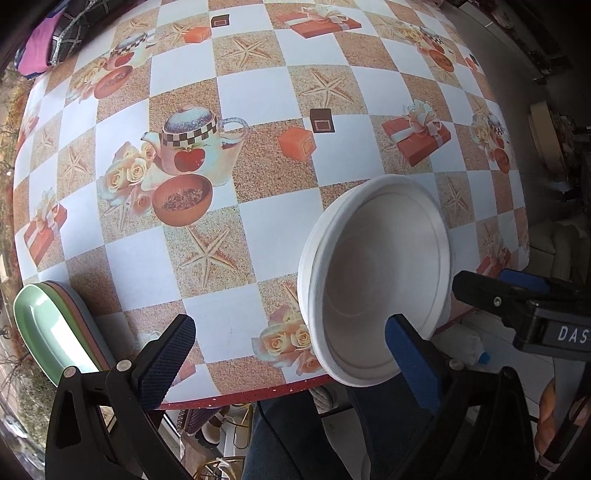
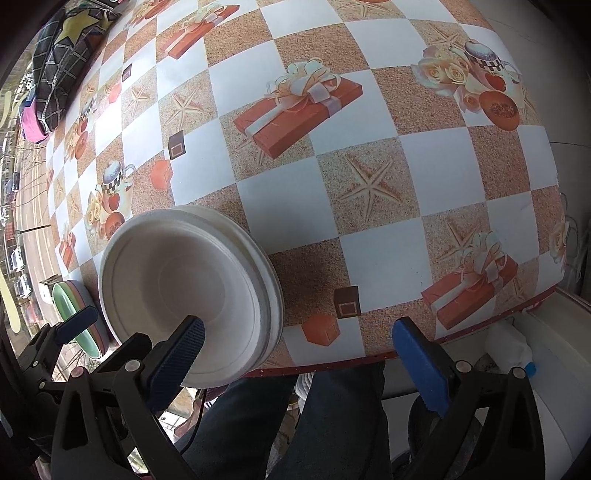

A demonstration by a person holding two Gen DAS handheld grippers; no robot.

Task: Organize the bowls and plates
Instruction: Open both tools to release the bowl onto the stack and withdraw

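Note:
A stack of white bowls (image 1: 376,266) (image 2: 184,280) stands upright on the patterned tablecloth, close to the table's front edge. My left gripper (image 1: 291,363) is open wide, and its blue right finger (image 1: 413,365) overlaps the near rim of the top bowl. My right gripper (image 2: 299,365) is open too; its left finger (image 2: 177,362) hangs over the bowl's hollow and no pad presses on it. A stack of oval plates, green on top of pink and blue (image 1: 44,332) (image 2: 70,314), lies at the front left corner. Each view shows the other gripper at its side.
The table (image 1: 258,92) carries a checked cloth printed with teapots, starfish and gift boxes. A dark patterned bag on pink fabric (image 1: 62,33) (image 2: 62,62) lies at the far left. A person's legs in dark trousers (image 1: 288,435) are below the red table edge. A white bottle (image 2: 513,350) sits lower right.

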